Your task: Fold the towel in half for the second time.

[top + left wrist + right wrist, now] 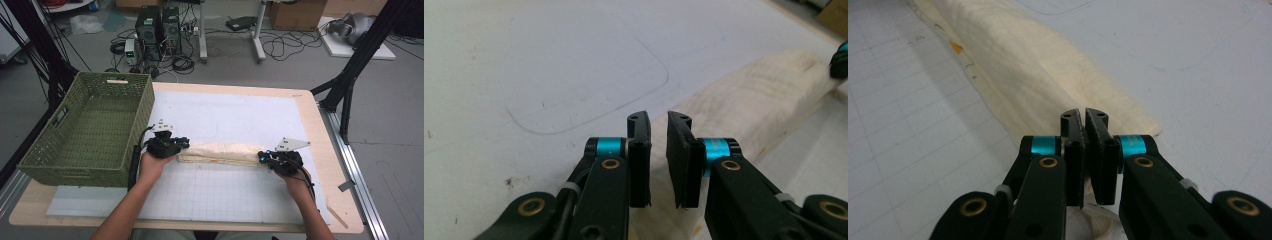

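From above, the folded cream cloth (220, 152) lies as a long narrow roll across the white gridded mat (225, 195) on the wooden table (327, 150), roughly in the middle and nearer my side. My left gripper (184, 143) sits at its left end and my right gripper (261, 156) at its right end, each touching the cloth's tip. To the left, the green woven basket (135, 120) stands at the table's left edge, just beside my left hand (152, 165); I see nothing inside it, only the woven floor. A small pale tag (116, 81) rests on its far rim. Beyond the table, computer towers (159, 25) and cables stand on the floor.

In the left gripper view, my jaws stand a narrow gap apart, with bare space between the pads at the tips. The cloth (754, 100) runs away on the right and passes beneath the jaws; lower down I cannot quite tell whether a fold sits between them, but the pads do not appear to press on it. The other gripper's tip (840, 60) shows at the far end of the roll.

In the right gripper view, my jaws are pressed together with barely a slit between the pads. The cloth (1048, 75) stretches away ahead, and a bunched bit of it (1095, 215) shows pinched low between the jaws, so I am clamped on this end.
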Tool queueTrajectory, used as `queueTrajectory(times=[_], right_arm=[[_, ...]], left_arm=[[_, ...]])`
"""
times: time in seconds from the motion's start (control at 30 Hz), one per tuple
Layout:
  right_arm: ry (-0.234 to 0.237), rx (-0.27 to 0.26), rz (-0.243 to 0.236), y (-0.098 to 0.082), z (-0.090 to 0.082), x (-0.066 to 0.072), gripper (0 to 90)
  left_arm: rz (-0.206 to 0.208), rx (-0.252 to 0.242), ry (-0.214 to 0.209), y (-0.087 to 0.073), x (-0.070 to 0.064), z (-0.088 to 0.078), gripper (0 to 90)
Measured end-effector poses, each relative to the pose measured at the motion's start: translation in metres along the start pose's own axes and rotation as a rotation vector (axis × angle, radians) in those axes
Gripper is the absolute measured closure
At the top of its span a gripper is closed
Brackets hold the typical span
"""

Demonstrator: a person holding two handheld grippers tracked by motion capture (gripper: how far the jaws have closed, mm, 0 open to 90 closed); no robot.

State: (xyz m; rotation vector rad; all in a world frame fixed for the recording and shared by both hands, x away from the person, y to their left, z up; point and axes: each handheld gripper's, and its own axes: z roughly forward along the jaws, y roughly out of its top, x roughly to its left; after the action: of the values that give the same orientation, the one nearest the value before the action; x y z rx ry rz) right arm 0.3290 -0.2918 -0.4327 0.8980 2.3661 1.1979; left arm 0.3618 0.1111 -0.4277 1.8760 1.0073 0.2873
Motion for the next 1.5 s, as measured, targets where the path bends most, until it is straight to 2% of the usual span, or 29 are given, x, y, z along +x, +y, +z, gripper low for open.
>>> queueTrajectory(times=[0.03,0.07,0.13,0.17,0.2,0.27,0.4,0.47,0.57,0.63,0.7,0.8,0.93,1.0,1.03,1.07,1.2,1.27,1.37,1.43,1.5], right_arm=[[-0.002,0.001,-0.001,0.0,0.0,0.0,86.4],[-0.001,0.001,0.0,0.0,0.0,0.0,86.3],[-0.003,0.002,0.003,0.0,0.001,0.0,86.1],[0.0,0.003,-0.002,0.0,0.001,0.0,84.4],[0.0,0.005,-0.002,0.0,0.001,0.0,83.2],[-0.006,0.001,0.008,0.001,-0.001,0.0,71.8],[-0.048,-0.088,0.073,0.011,-0.015,-0.006,50.5],[-0.054,-0.154,0.111,0.019,-0.023,-0.007,47.6],[-0.06,-0.186,0.13,0.029,-0.027,-0.004,51.2],[-0.056,-0.159,0.114,0.033,-0.019,-0.001,56.7],[-0.044,-0.082,0.093,0.033,-0.003,0.002,60.4],[-0.023,-0.006,0.085,0.03,0.014,0.004,64.1],[-0.045,0.066,0.062,0.021,0.022,0.004,65.6],[-0.068,0.125,0.027,0.013,0.025,0.003,64.6],[-0.075,0.136,0.01,0.009,0.026,0.001,64.1],[-0.069,0.12,0.015,0.006,0.025,0.0,64.1],[-0.097,0.115,-0.002,0.001,0.021,-0.003,63.9],[-0.104,0.111,0.001,-0.001,0.019,-0.003,63.9],[-0.113,0.112,0.009,-0.001,0.019,-0.003,63.2],[-0.109,0.112,0.015,0.0,0.018,-0.001,59.2],[-0.105,0.082,0.021,0.003,0.016,0.001,52.9]], left_arm=[[0.028,0.015,0.022,-0.004,-0.002,0.001,79.0],[0.037,0.031,0.033,-0.008,-0.003,0.003,78.7],[0.041,0.037,0.038,-0.011,-0.003,0.004,77.8],[0.043,0.07,0.04,-0.013,-0.002,0.007,76.2],[0.043,0.07,0.04,-0.013,-0.002,0.007,76.1],[0.063,0.07,0.049,-0.013,-0.005,0.01,75.9],[0.072,0.082,0.065,-0.014,-0.007,0.012,74.5],[0.075,0.084,0.069,-0.014,-0.008,0.013,74.3],[0.079,0.087,0.069,-0.014,-0.008,0.014,73.6],[0.075,0.089,0.065,-0.015,-0.008,0.014,73.6],[0.066,0.088,0.064,-0.015,-0.007,0.014,73.6],[0.058,0.091,0.059,-0.015,-0.006,0.013,73.9],[0.052,0.096,0.063,-0.016,-0.005,0.013,75.8],[0.058,0.098,0.071,-0.016,-0.004,0.013,77.8],[0.059,0.099,0.073,-0.016,-0.004,0.013,79.0],[0.061,0.1,0.075,-0.016,-0.004,0.013,79.6],[0.082,0.091,0.095,-0.019,-0.003,0.011,83.5],[0.082,0.066,0.097,-0.022,-0.003,0.01,84.5],[0.077,0.068,0.105,-0.022,-0.004,0.009,84.1],[0.053,0.045,0.084,-0.02,-0.005,0.006,78.5],[0.031,-0.015,0.078,-0.016,-0.005,0.001,72.7]])
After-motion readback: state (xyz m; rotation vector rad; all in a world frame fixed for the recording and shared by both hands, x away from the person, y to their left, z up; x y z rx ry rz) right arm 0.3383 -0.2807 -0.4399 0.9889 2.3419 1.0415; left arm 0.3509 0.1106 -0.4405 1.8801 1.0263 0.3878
